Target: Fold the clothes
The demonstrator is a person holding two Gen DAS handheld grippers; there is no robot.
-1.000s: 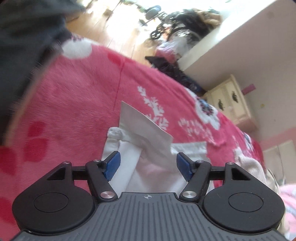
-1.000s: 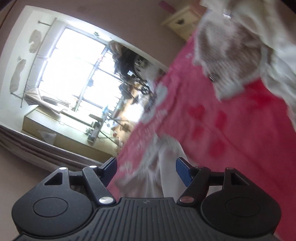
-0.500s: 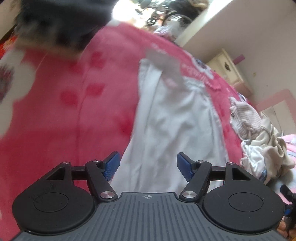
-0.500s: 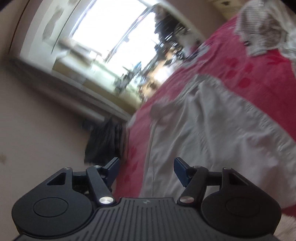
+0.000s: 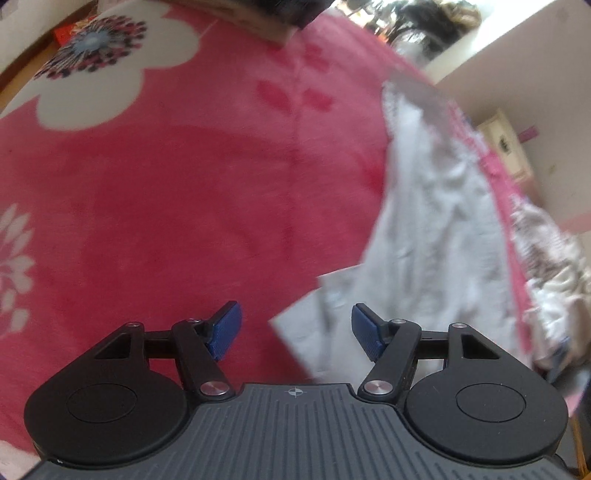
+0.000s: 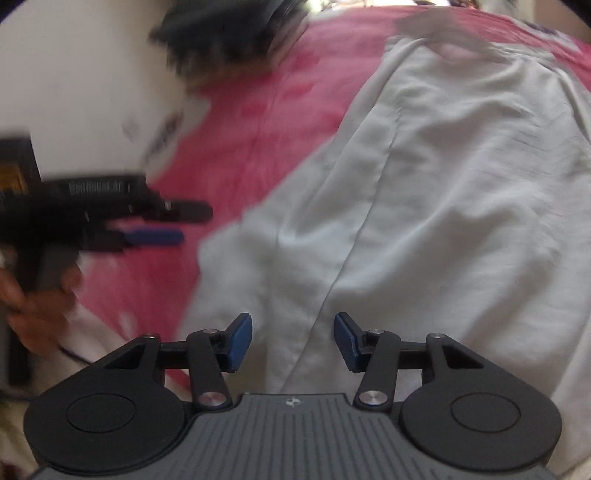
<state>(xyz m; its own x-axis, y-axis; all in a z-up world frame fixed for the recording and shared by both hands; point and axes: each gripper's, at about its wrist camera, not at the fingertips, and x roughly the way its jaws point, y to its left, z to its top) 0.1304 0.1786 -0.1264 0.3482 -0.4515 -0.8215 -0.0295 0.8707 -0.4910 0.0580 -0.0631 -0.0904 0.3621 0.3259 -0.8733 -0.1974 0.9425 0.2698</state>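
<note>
A white garment (image 5: 424,229) (image 6: 424,206) lies spread on a pink flowered blanket (image 5: 166,192). My left gripper (image 5: 295,332) hovers open over the garment's near left corner, which lies partly between its blue pads without being pressed. My right gripper (image 6: 293,341) hangs over the garment's near edge; its jaws are closing, with cloth below them but nothing pinched. In the right wrist view the left gripper (image 6: 162,225) shows at the left, held by a hand (image 6: 37,295).
A heap of other clothes (image 5: 546,258) lies at the right edge of the blanket. A dark garment (image 6: 229,33) sits at the far end of the bed. A cream cabinet (image 5: 506,147) stands against the wall beyond.
Both grippers swept from the garment's far end to its near edge. The right gripper rolled from facing the window to facing down at the cloth, and its jaws narrowed.
</note>
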